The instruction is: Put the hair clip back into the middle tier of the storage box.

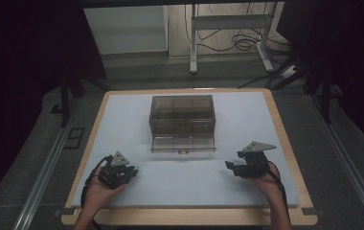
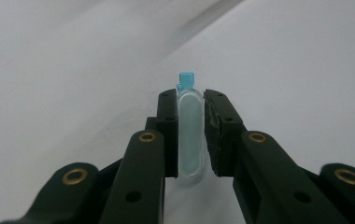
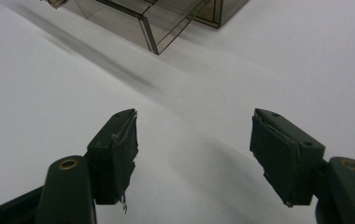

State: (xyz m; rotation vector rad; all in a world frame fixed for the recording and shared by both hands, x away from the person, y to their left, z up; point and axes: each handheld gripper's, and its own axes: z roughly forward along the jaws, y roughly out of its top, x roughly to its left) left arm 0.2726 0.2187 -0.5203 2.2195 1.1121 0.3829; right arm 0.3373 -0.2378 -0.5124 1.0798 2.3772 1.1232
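Vial: small clear plastic vial with a blue cap [image 2: 189, 133], clamped upright between the jaws of the left gripper [image 1: 131, 171], low over the white tabletop [image 1: 247, 115].
Right gripper [image 3: 194, 158]: jaws spread wide, nothing between them.
Box: smoky transparent drawer box [image 1: 182, 115], drawer pulled out, well apart from both grippers.
Risk: the smooth, narrow vial may slip or twist out if the grip slackens on the way to the drawer.

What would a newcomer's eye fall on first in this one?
Most likely the smoky clear plastic box at the middle of the white table, its low front drawer pulled out. Next, in the left gripper view, a small clear vial with a blue cap pinched upright in the left claw. The right claw hovers open and empty over the table near the box's corner.
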